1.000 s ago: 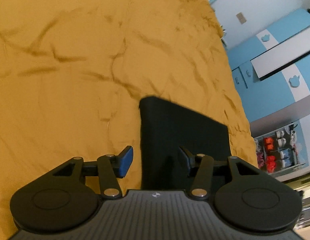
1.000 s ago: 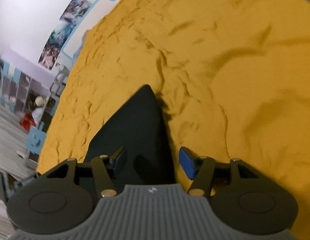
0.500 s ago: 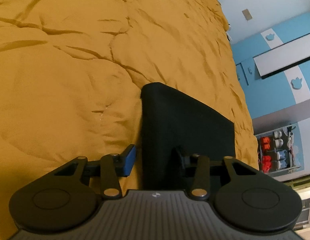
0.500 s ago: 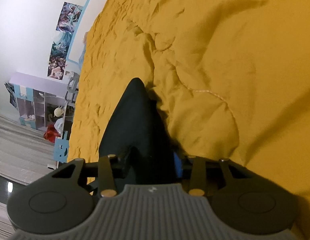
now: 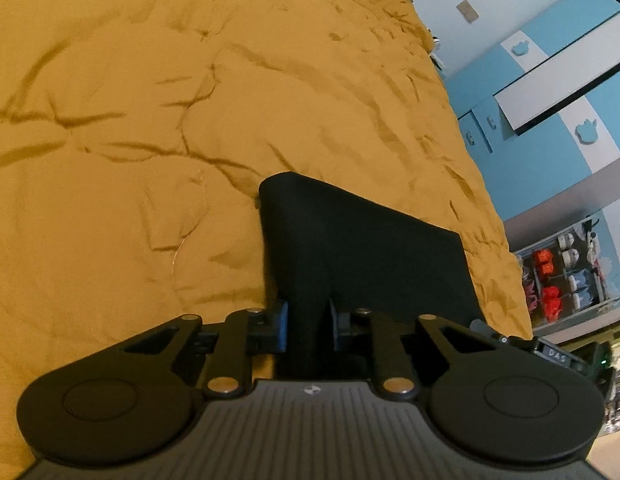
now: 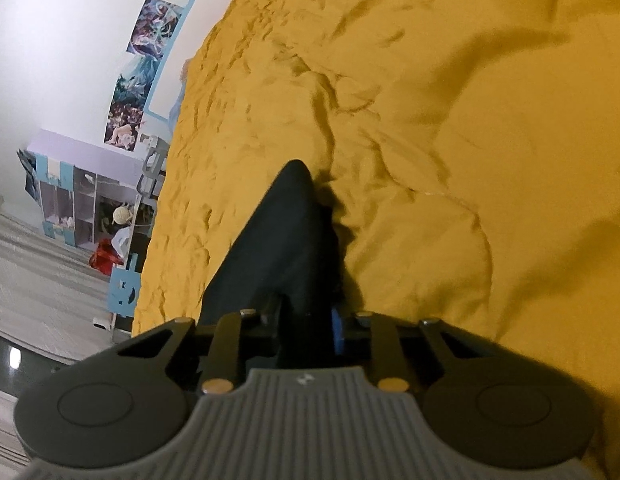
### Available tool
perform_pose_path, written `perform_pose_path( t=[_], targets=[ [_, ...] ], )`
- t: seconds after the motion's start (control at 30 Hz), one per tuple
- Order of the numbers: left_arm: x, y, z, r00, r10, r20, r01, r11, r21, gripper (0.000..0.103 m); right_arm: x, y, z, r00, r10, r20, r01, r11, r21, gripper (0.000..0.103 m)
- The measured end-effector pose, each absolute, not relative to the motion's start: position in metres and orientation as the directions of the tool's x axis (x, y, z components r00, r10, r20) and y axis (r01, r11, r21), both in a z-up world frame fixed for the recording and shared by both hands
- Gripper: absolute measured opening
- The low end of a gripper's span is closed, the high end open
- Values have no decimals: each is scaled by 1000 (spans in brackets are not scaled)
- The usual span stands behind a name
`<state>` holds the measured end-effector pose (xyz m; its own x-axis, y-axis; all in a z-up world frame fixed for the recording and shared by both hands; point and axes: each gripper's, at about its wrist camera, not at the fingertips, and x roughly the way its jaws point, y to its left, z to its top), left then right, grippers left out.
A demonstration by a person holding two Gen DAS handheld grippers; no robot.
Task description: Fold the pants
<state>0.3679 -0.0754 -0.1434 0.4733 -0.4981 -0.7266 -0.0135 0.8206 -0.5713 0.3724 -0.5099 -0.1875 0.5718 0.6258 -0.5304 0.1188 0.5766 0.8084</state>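
Black pants (image 5: 350, 248) lie folded on a mustard-yellow bedspread (image 5: 150, 160). My left gripper (image 5: 308, 322) is shut on the near edge of the pants, its blue-padded fingers pinching a raised ridge of cloth. In the right wrist view the same pants (image 6: 282, 232) run away from me to a narrow point, and my right gripper (image 6: 306, 326) is shut on their near edge. The cloth between each pair of fingers hides the pads' inner faces.
The rumpled bedspread (image 6: 450, 140) fills most of both views. Blue and white cupboards (image 5: 550, 92) and a shelf of small items (image 5: 570, 276) stand past the bed's right edge. A purple shelf unit (image 6: 82, 200), wall posters (image 6: 146, 60) and grey floor (image 6: 38, 280) lie past the left edge.
Both grippers were open over the pants' near edge a second ago. The right one closed on the cloth first, then the left. Both now pinch the fabric, lifted slightly.
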Motion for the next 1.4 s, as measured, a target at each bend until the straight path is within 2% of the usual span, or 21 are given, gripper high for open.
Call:
perform_pose_path(
  t=[0.23,0.47,0.8,1.17,1.4],
  targets=[
    [357,-77,-117,514,-499,-697,28,822,-568,19,363,-502,-142,585,605,-540,40,644,764,14],
    [335,-70,-76,569,-485,-664,81,837,-542,19,337,-485,-88,596,622,-508,-64,668,742,14],
    [279,-26,-16,657,-434,-617,121,868,-483,19,296,-437,-38,559,689,-462,-186,647,740,14],
    [220,40,27,722,-332,-607,96,917,-388,19,259,-351,-13,459,784,-417,-311,581,752,14],
    [199,79,19,715,-292,-635,52,928,-369,19,238,-307,-25,401,824,-401,-327,538,777,13]
  ],
)
